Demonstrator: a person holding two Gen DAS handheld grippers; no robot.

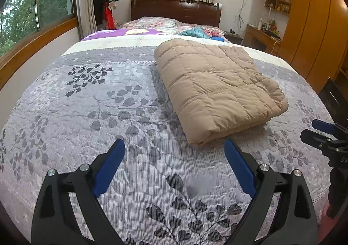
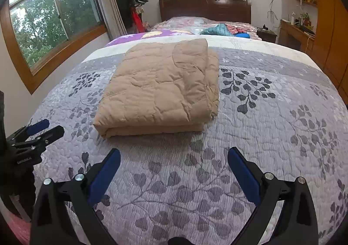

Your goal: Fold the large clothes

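both hand-held grippers: left [image 1: 174,149], right [image 2: 174,155] spread apart, empty | folded tan quilted garment [image 2: 161,90] long axis toward headboard [image 2: 204,8]

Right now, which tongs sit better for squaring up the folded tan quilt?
Probably the right tongs: the quilt lies straight ahead of them. From the left tongs it lies off to the right. Both are open and empty.

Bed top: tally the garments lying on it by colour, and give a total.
Tan, the folded quilted garment: 1
Teal, a crumpled piece near the pillows: 1
Red patterned, beside the teal: 1
Bright blue: 1
Total: 4
The far ones are small; kinds are unclear.
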